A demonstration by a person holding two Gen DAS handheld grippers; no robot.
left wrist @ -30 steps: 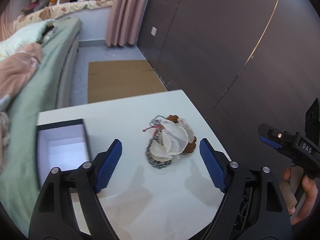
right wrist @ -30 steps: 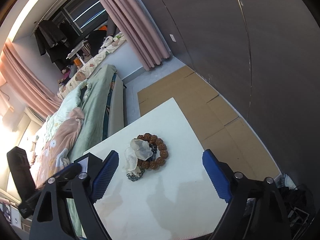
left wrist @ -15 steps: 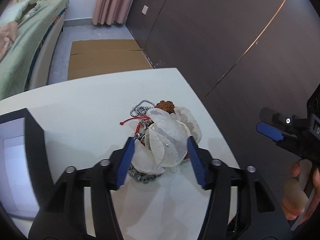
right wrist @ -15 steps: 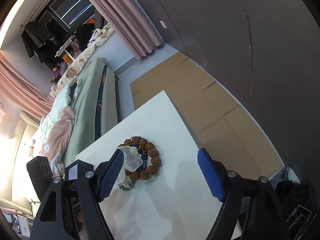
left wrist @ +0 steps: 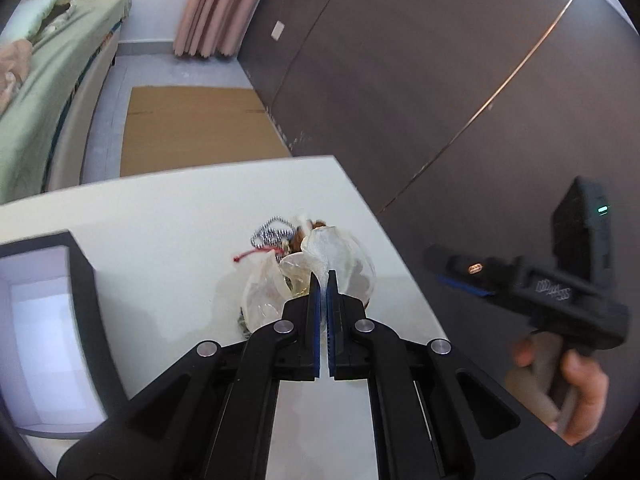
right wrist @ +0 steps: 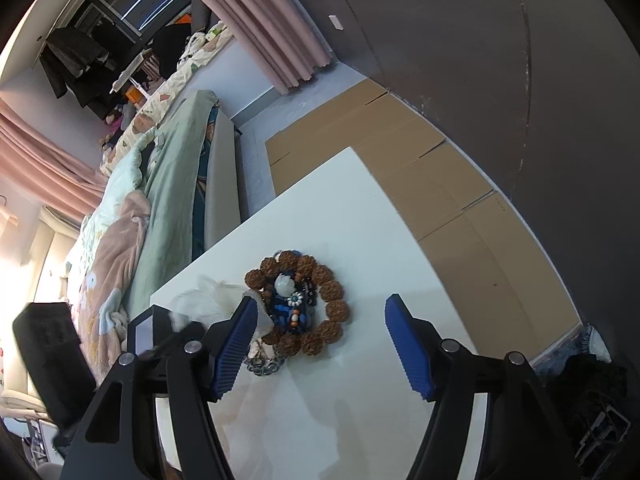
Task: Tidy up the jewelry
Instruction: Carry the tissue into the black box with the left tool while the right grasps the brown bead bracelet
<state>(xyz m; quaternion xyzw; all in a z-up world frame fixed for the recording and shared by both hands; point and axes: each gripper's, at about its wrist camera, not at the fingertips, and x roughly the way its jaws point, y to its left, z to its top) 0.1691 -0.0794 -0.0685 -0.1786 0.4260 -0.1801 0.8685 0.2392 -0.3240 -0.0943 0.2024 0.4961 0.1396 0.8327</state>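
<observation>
Dark panelled wall (left wrist: 400,60), pink curtains (right wrist: 276,28), green-covered bed (left wrist: 36,92), cardboard (left wrist: 192,128) flat on grey floor (left wrist: 116,80).

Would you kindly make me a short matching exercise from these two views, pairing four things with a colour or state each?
Things:
1. left tool
2. right tool
3. bead bracelet
4. box

States:
A. lying in a brown ring on the white table
B. open-topped, dark outside, pale inside
C. pinched shut on a clear plastic bag
D. jaws apart over the jewelry, gripping nothing

Pairs: 1-C, 2-D, 3-A, 4-B
</observation>
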